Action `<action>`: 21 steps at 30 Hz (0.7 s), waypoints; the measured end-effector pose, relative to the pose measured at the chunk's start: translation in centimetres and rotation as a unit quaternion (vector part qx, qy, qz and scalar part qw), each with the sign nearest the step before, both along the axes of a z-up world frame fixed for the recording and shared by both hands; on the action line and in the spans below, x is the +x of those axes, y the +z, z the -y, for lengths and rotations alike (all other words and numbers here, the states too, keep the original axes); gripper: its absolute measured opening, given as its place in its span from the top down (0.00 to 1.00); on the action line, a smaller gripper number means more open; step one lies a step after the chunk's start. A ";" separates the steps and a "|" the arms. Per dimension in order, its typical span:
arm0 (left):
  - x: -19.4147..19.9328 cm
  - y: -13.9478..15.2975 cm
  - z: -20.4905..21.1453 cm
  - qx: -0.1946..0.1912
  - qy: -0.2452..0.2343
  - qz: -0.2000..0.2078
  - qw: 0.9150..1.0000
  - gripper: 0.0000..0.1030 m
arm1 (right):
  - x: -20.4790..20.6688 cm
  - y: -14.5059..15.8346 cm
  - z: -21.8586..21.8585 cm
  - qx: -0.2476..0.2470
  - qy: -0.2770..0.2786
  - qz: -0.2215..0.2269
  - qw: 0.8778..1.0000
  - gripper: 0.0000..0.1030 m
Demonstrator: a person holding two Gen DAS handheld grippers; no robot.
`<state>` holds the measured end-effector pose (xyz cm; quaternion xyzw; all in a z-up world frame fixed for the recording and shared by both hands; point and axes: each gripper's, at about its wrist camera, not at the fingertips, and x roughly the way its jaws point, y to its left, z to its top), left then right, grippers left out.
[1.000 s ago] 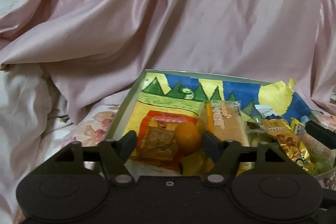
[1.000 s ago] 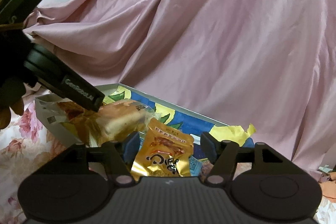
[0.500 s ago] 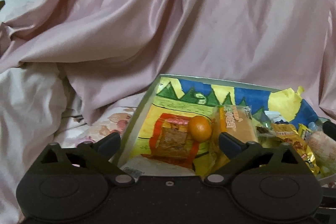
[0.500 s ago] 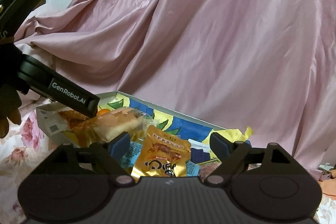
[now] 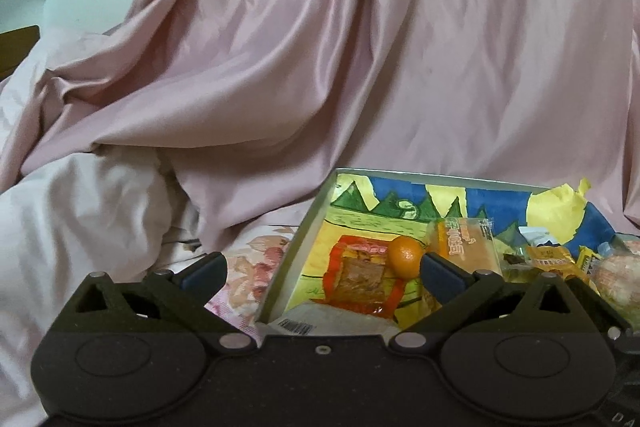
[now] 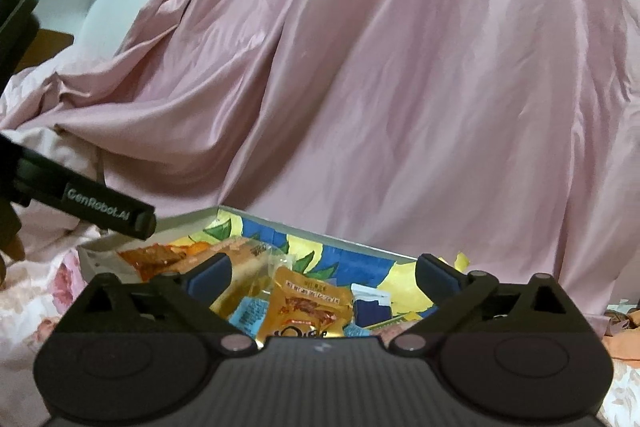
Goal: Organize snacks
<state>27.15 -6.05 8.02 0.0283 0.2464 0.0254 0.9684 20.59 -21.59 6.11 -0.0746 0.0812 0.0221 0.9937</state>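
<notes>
Both grippers spread wide, empty. Left gripper [image 5: 322,269] hovers over near-left edge of box [image 5: 310,223]; orange [image 5: 405,254] by its right finger. Bread packet [image 5: 468,247] lies in box, long axis pointing away. Gold pouch [image 6: 306,307] between right gripper [image 6: 322,277] fingers, below them.

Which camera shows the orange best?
The left wrist view: the orange sits whole in the box, beside the red packet. In the right wrist view only an orange sliver shows behind packets.

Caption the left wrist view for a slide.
Open left gripper hovers before a painted box holding an orange and wrapped snacks.
</notes>
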 end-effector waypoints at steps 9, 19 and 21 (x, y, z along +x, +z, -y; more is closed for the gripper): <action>-3.1 1.3 -0.9 -0.004 0.013 0.011 1.000 0.01 | -2.2 1.6 0.3 0.026 -0.003 0.021 0.999 0.00; -7.9 2.4 -1.3 -0.019 0.013 0.033 0.999 0.01 | -6.1 2.8 0.9 0.046 -0.005 0.027 0.999 0.00; -8.9 2.5 -1.5 -0.024 0.013 0.035 0.999 0.01 | -7.0 3.0 0.9 0.048 -0.007 0.028 0.998 0.00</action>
